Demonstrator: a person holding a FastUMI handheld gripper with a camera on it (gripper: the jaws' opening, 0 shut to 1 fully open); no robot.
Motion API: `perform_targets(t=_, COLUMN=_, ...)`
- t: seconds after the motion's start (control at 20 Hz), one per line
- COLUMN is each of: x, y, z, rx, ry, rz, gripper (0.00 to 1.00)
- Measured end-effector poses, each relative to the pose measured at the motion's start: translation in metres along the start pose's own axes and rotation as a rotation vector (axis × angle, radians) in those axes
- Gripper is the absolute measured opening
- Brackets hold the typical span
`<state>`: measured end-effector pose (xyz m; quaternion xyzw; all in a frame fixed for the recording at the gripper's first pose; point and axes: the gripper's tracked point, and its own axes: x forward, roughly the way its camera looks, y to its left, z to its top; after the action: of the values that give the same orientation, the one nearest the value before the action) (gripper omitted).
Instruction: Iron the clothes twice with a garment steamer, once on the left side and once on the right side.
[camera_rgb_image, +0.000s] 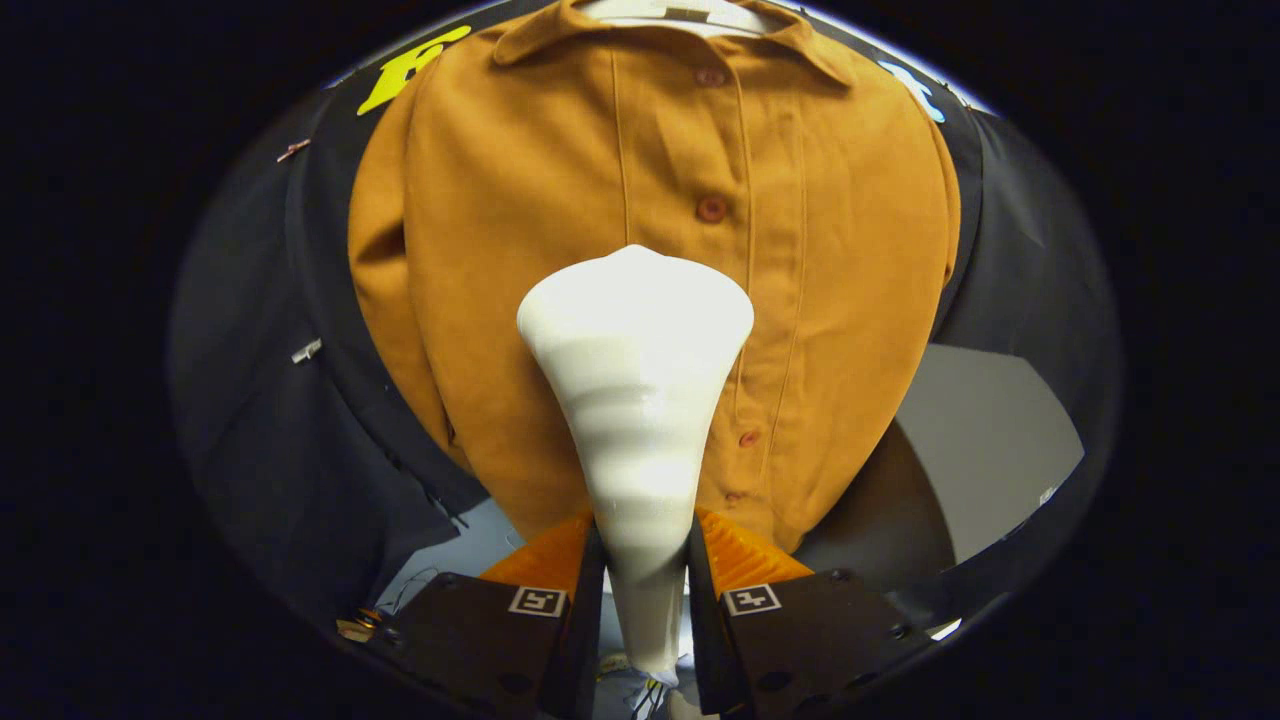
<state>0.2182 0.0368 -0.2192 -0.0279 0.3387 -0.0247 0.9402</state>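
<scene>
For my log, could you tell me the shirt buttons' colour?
Rust-brown buttons, seen in the gripper view.

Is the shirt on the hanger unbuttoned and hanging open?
No, the brown shirt hangs buttoned shut down its front, beyond the white steamer that the gripper holds between both fingers.

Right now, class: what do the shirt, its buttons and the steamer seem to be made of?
Shirt: woven cloth, probably brushed cotton; matte, with stitched seams and soft folds.
Buttons: likely plastic; small, smooth reddish discs.
Steamer: looks like moulded white plastic, smooth with a slight sheen; the gripper is shut on its narrow handle.
</scene>
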Motion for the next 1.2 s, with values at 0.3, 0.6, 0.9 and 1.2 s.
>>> perform_targets(t=0.3, x=-0.051, y=-0.027, z=0.075, rx=0.029, ry=-0.25, rz=-0.038, gripper=0.42)
perform_targets(t=0.6, x=-0.093, y=-0.064, z=0.127, rx=0.078, ry=-0.448, rz=-0.082, gripper=0.42)
perform_targets(t=0.9, x=-0.126, y=-0.08, z=0.153, rx=0.088, ry=-0.598, rz=-0.113, gripper=0.42)
perform_targets(t=1.2, x=-0.149, y=-0.094, z=0.145, rx=0.094, ry=-0.652, rz=-0.125, gripper=0.42)
